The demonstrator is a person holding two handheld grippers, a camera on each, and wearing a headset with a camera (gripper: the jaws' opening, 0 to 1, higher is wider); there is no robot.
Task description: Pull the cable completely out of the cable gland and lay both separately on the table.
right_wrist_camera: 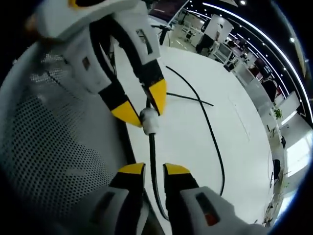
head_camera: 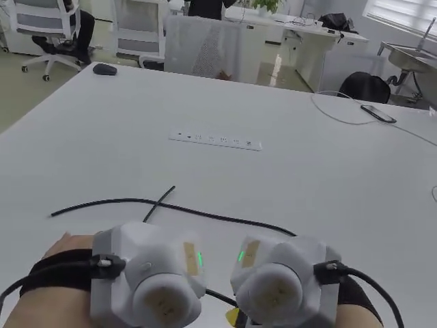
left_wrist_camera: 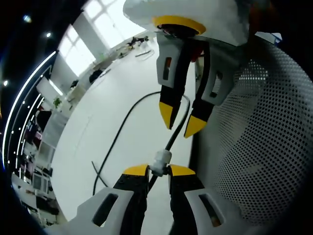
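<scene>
At the table edge, the gland is clenched by the left gripper — the cable is straddled by the right gripper, grip cannot be told; broad white top ahead.

On the tabletop, cable lies before power strip; mouse far back left, phone back right; cable gland between left hand-held gripper's jaws.

L claw pinching gland, cable btwn R claw tips
</scene>
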